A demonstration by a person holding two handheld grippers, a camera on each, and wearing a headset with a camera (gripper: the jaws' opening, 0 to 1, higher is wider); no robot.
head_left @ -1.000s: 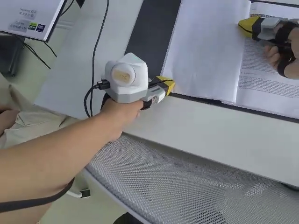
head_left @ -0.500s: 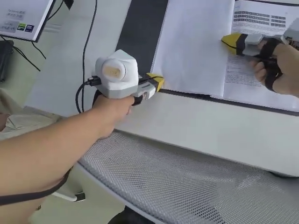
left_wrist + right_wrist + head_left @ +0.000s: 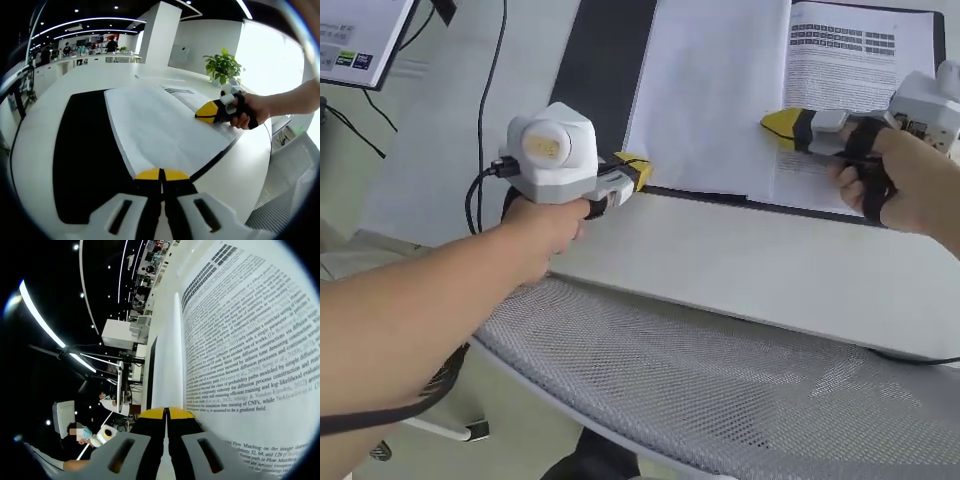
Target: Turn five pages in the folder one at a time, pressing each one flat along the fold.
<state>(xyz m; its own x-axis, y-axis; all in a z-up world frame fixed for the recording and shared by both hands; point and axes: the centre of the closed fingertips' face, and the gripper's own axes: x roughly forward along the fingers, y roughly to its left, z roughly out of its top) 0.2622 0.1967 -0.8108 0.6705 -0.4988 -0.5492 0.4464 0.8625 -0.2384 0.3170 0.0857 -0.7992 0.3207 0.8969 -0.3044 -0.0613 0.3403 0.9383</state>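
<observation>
The folder lies open on the white table, with its black inside cover (image 3: 605, 60) at the left, a blank white page (image 3: 710, 90) in the middle and a printed page (image 3: 845, 70) at the right. My left gripper (image 3: 635, 170) is shut, its yellow tips at the near left corner of the blank page (image 3: 150, 130). My right gripper (image 3: 778, 124) is also shut and rests tip-down on the fold between the two pages. In the right gripper view its tips (image 3: 166, 412) sit where the blank sheet meets the printed page (image 3: 240, 340).
A monitor (image 3: 350, 40) stands at the far left, and a black cable (image 3: 480, 110) runs from the left gripper across the table (image 3: 770, 270). A grey mesh seat (image 3: 720, 380) lies below the table's near edge. A potted plant (image 3: 222, 67) stands far behind the folder.
My right gripper has slid down the fold toward the folder's near edge. The left gripper has stayed at the page corner. The head camera has shifted, moving the whole scene left.
</observation>
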